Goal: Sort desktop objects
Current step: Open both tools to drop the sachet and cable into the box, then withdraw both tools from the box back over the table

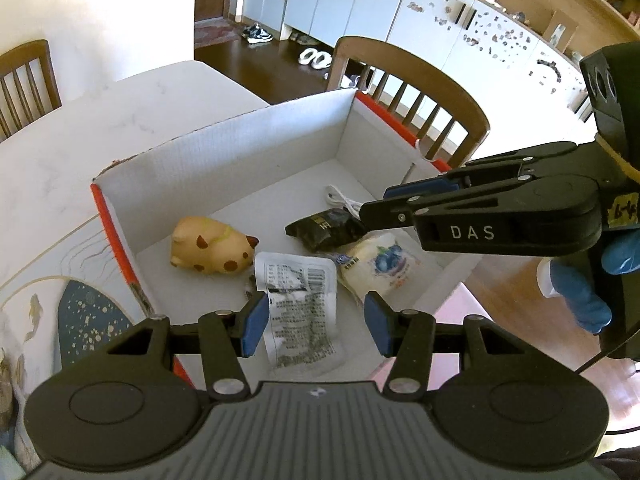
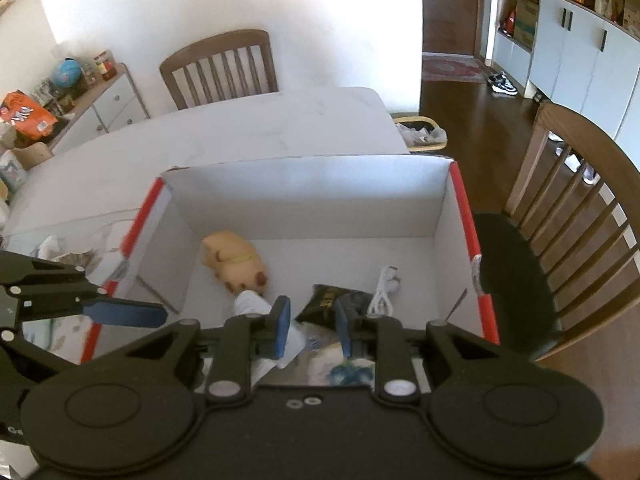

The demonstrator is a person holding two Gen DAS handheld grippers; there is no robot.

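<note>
In the left wrist view, a white cardboard box (image 1: 224,152) with red edges is sitting on a pale table (image 1: 60,168). Inside the box, a tan toy pig with brown spots (image 1: 210,246) is lying on its side near the left wall. Just beside it, a clear packet with black print (image 1: 302,308) is lying flat on the box floor. A black snack bag (image 1: 324,228) is lying farther right, resting partly on a white packet with a blueberry picture (image 1: 380,266). A white cable (image 1: 340,198) is lying behind the black bag. The left gripper (image 1: 316,326) is hanging over the clear packet with its jaws partly open, and nothing is being pinched. The right gripper (image 1: 370,210) is reaching in from the right, just above the black bag. A hand in a blue glove (image 1: 588,284) is holding it. A wooden chair (image 1: 420,100) is standing behind the box.

In the right wrist view, the box (image 2: 304,196) is lying below the camera. The pig (image 2: 236,262) is lying to the left, and the black bag (image 2: 324,304) and the cable (image 2: 386,286) are lying to the right. The right gripper (image 2: 312,330) is showing a small gap between its blue pads (image 2: 282,330), and nothing is being held there. The left gripper's blue finger is poking in at the left edge.
</note>
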